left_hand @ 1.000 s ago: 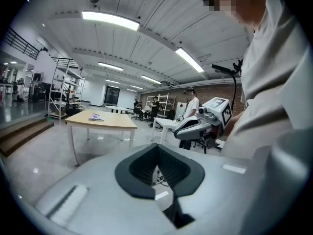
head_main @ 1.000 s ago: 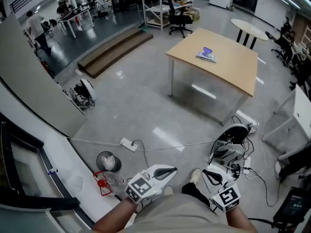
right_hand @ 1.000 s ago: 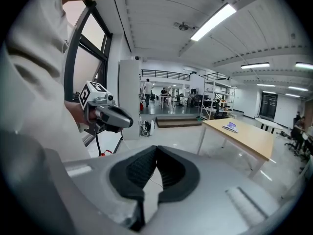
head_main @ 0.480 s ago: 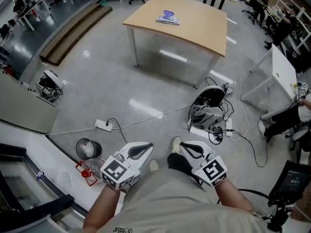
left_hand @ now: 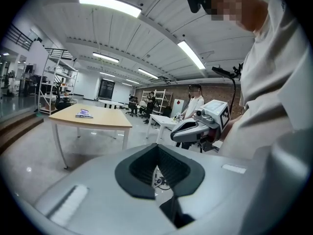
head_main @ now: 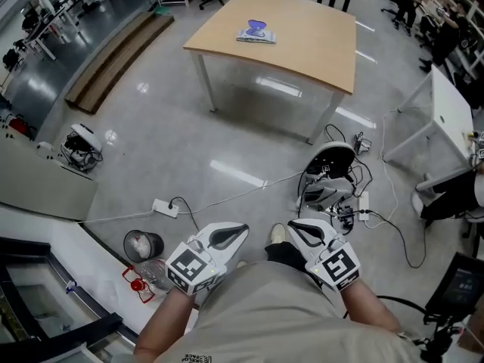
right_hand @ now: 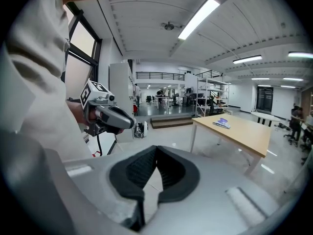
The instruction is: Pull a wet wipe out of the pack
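Wet wipe pack [head_main: 255,32] flat on the far wooden counter [head_main: 321,48], long axis roughly left-to-right in the head view. Glossy grey floor [head_main: 166,127] in between, strewn with cables [head_main: 227,197]. Left hand-held gripper [head_main: 234,233] and right hand-held gripper [head_main: 299,231] both pressed together, empty, well apart from the pack.

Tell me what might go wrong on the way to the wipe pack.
The white cable and tangled black wires cross the floor before the light wooden table: a trip hazard. The left gripper and right gripper are shut and must open before gripping the purple-and-white wet wipe pack.
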`<state>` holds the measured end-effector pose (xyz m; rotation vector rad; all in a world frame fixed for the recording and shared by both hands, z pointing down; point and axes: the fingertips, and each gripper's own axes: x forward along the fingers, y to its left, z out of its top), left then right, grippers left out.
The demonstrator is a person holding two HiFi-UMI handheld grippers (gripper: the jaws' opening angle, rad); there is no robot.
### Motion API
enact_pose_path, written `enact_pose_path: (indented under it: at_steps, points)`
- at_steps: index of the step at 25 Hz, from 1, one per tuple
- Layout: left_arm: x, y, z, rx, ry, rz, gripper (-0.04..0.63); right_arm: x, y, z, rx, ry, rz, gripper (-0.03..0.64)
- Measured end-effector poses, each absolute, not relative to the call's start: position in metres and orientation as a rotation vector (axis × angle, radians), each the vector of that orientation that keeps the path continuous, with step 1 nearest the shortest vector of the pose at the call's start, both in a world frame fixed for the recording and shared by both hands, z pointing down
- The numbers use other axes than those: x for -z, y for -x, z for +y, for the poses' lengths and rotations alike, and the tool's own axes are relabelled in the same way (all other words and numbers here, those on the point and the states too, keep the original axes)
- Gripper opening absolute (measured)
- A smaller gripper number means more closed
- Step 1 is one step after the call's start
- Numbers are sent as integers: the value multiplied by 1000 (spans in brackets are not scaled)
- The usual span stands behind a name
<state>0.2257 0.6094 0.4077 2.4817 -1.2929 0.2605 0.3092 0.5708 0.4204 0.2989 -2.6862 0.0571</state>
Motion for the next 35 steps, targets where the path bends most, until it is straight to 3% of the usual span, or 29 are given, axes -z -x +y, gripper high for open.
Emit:
enact_pose_path:
  at_steps: [16,28,35]
  points:
    - [-393,-269,411,-299,-2456,-1368,5,-437,-351,389,-99,-260,-2712,2]
    - [-411,-202,287,-245,-2488,-1320,5,-443,-296,269,-55,-334,-2670,2]
    - [-383,-120,202,-207,-2573,-1247,5,-412,-198,192,-30,-405,-2657,2]
